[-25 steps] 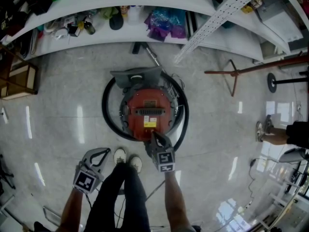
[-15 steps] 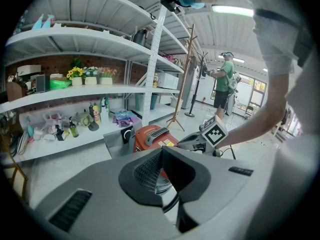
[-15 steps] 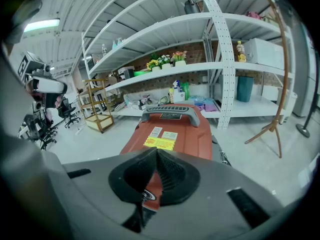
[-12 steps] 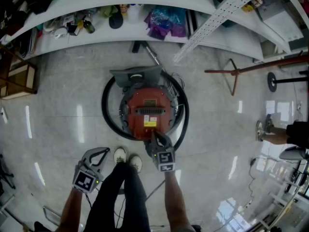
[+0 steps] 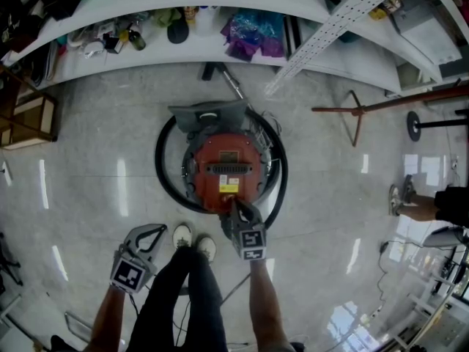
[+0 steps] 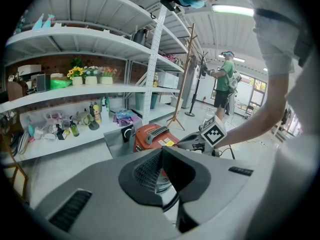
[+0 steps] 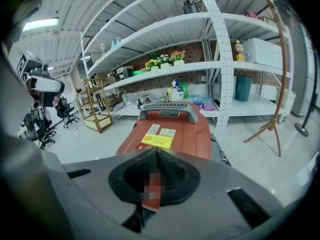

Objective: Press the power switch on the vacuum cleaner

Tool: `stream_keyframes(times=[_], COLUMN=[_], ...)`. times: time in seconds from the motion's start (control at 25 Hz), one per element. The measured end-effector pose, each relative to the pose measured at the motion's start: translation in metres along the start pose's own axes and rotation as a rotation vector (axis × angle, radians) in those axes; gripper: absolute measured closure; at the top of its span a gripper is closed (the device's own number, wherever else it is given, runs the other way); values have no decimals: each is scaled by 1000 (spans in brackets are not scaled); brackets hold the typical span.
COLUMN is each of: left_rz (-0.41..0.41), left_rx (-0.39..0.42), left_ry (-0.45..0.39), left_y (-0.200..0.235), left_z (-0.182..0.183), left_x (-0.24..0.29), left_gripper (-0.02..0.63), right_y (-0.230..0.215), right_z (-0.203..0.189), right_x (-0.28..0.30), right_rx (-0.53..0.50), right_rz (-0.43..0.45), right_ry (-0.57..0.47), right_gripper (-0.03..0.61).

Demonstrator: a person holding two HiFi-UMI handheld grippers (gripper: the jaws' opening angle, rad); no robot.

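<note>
A red canister vacuum cleaner (image 5: 223, 169) stands on the floor with a black hose (image 5: 163, 169) looped round it. My right gripper (image 5: 236, 205) is shut, its tips down on the vacuum's near end just below the yellow label (image 5: 228, 188). In the right gripper view the red body (image 7: 175, 134) and grey handle (image 7: 167, 109) fill the space ahead of the closed right gripper (image 7: 156, 153); the switch is hidden beneath it. My left gripper (image 5: 152, 232) hangs shut and empty to the left, by the shoes. From the left gripper view, past the closed left gripper (image 6: 162, 151), the vacuum (image 6: 152, 134) and the right gripper (image 6: 192, 143) show.
White shelving (image 5: 146, 53) with bottles and a purple bag (image 5: 253, 35) runs behind the vacuum. A grey box (image 5: 209, 114) sits against its far side. A wooden coat stand (image 5: 359, 112) lies to the right, a wooden crate (image 5: 29, 123) to the left, and another person's feet (image 5: 403, 196) at far right.
</note>
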State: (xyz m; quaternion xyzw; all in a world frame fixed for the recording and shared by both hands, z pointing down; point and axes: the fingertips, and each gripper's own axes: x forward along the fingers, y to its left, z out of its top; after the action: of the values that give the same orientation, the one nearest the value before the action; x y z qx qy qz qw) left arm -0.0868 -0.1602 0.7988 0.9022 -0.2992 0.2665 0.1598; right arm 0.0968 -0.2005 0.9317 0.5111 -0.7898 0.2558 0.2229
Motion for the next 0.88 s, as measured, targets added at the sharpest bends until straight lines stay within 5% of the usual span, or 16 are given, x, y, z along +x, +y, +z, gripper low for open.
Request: stream_keyframes(times=[0.88], left_rz=[2], left_rx=[9], left_ry=[1], left_y=[-11], left_z=[-3], left_x=[2], left_gripper=[607], right_y=[0], right_z=[-1], right_x=[-2], right_rx=[21], right_rz=[11], right_ry=[-31], right_gripper=[566])
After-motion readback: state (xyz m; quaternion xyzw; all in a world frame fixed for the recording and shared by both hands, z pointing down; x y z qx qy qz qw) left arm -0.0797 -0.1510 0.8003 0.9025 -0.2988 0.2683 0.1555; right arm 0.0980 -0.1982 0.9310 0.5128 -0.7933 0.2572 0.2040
